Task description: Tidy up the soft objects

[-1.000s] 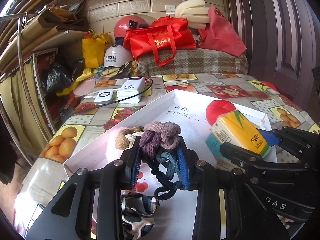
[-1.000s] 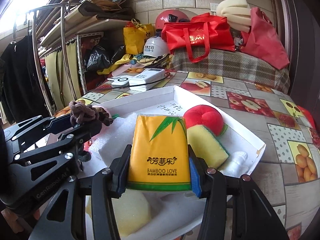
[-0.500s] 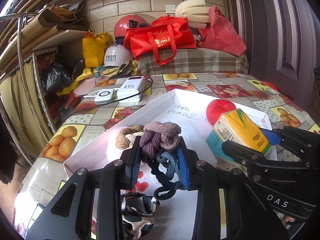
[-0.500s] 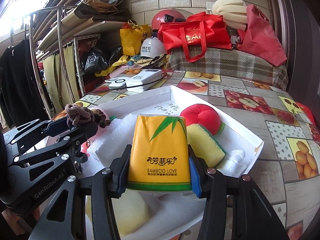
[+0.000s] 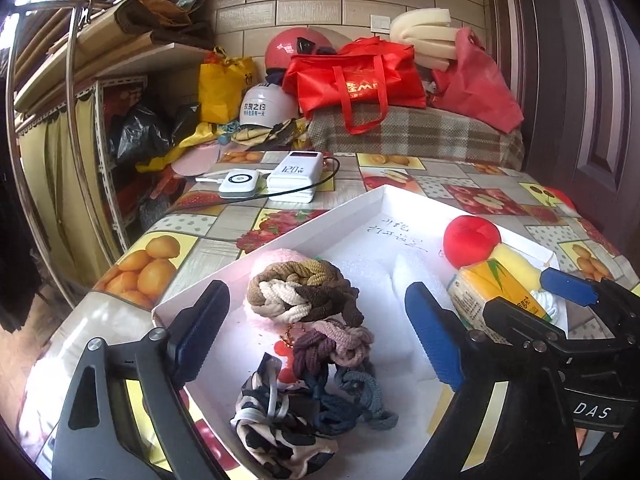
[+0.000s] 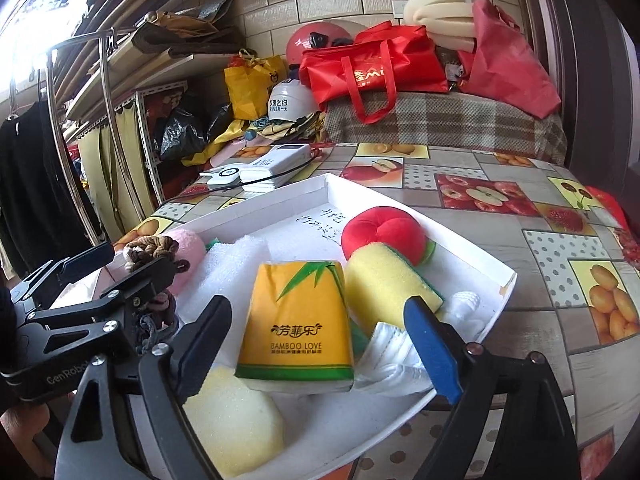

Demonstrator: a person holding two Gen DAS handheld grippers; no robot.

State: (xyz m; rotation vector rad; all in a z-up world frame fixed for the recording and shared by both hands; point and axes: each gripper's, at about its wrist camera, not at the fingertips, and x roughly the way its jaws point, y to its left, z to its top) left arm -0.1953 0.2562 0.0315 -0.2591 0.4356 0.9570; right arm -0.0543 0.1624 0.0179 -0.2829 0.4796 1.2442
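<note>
Release step: left tool (image 5: 316,340) opening over hair ties (image 5: 332,348), right tool (image 6: 320,344) opening around tissue pack (image 6: 298,324), both in tray (image 6: 460,248); next, withdraw clear.

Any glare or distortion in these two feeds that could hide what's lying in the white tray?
Left wrist view: sunlight washes out the white tray at its far wall and near-left rim; the hair ties stay sharp. Right wrist view: the window at upper left is blown out; the tissue pack is evenly lit and readable. Both views: fisheye bends the edges and darkens the corners.
</note>
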